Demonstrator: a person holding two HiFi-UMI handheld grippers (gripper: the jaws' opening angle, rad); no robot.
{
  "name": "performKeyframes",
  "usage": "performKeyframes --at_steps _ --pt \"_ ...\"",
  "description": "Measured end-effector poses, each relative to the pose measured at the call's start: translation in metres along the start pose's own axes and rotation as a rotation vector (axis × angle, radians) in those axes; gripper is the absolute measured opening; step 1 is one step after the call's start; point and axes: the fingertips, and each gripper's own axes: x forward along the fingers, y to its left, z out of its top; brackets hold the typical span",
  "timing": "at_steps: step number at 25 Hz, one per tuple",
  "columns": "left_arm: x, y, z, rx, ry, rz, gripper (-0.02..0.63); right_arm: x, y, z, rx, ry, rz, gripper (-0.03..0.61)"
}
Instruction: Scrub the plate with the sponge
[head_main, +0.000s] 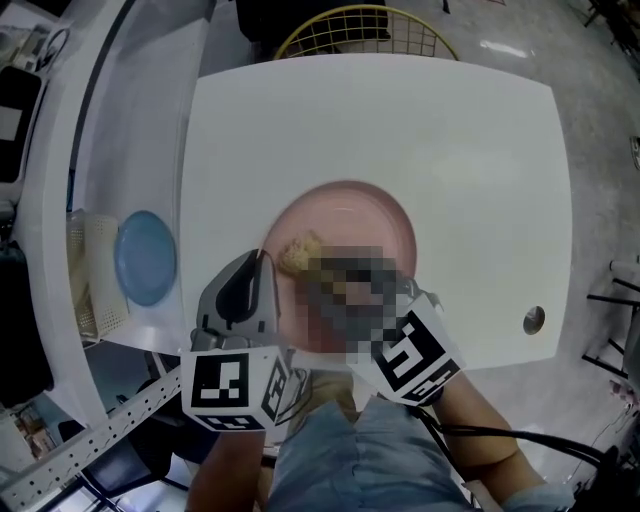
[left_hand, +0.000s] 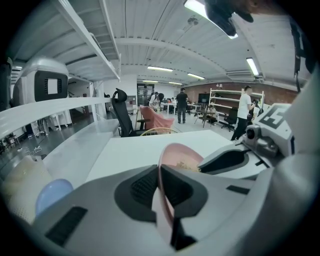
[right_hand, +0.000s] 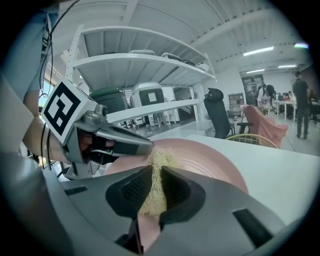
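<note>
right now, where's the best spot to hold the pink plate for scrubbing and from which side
Its thin near-left rim, coming in from the person's side, where the left gripper is shut on it. Only the rim of the pink plate is slim enough for the jaws, and the middle is left free for the sponge.

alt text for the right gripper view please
The right tool is shut on a yellowish sponge held against a pink plate, with a white table behind. The left tool clamps the plate's edge at left.
</note>
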Motion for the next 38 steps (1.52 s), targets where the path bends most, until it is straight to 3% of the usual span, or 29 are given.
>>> performKeyframes --at_steps 11,17,26,38 --pt "0.006 -0.005 -0.002 -0.003 0.011 -0.012 0.023 -0.015 0.026 -0.033 0.015 0.080 0.111 0.064" --pt "0.008 -0.009 -0.001 0.007 0.011 -0.016 0.023 -0.029 0.025 -0.054 0.048 0.134 0.115 0.066" --pt "0.008 -0.012 -0.003 0.021 0.015 -0.008 0.023 -0.050 0.010 -0.083 0.138 0.222 0.033 0.066" --pt "0.010 -0.016 0.002 0.039 0.005 -0.026 0.023 -0.072 -0.039 -0.099 0.239 0.283 -0.191 0.066"
